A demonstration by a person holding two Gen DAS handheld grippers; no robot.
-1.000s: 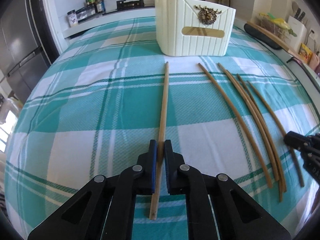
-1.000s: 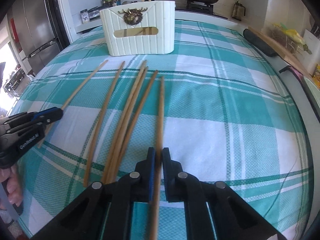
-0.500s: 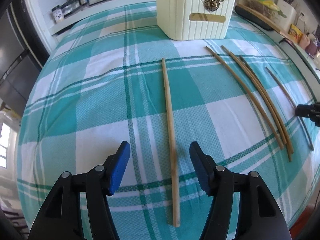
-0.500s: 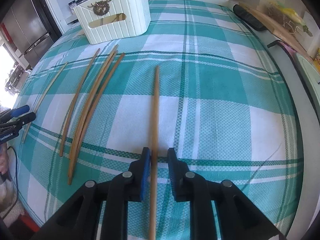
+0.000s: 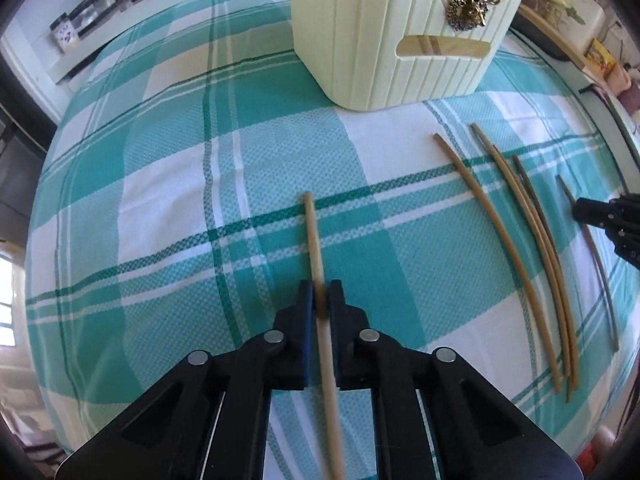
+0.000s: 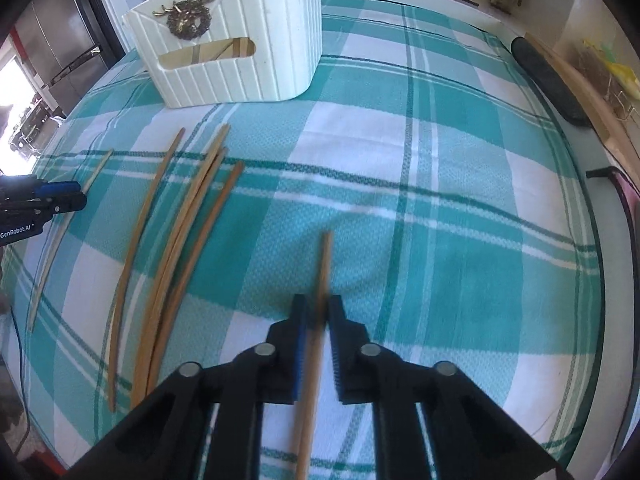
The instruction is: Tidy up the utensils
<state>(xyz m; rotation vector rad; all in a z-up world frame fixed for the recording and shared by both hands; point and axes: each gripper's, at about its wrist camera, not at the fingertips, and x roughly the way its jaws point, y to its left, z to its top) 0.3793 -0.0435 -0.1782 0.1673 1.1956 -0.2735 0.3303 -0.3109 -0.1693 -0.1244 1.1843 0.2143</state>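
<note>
My left gripper (image 5: 320, 294) is shut on a wooden chopstick (image 5: 314, 240) that points toward the cream utensil holder (image 5: 392, 32) with a brass deer emblem. My right gripper (image 6: 318, 306) is shut on another chopstick (image 6: 323, 264), held above the teal plaid cloth. Several loose chopsticks (image 5: 516, 240) lie on the cloth to the right of my left gripper; in the right wrist view they (image 6: 176, 240) lie left of my right gripper. The holder (image 6: 240, 40) stands at the far left there. Each gripper shows at the other view's edge: the right one (image 5: 580, 210), the left one (image 6: 82, 196).
A teal and white plaid cloth (image 5: 160, 200) covers the table. A dark board (image 6: 548, 80) and a wooden edge run along the right side. Jars (image 5: 64, 36) stand on a shelf at the far left. A steel fridge (image 6: 52, 40) stands beyond the table.
My left gripper, open half a second ago, has shut on the chopstick and moved closer to the holder. My right gripper has kept its chopstick and lifted it forward.
</note>
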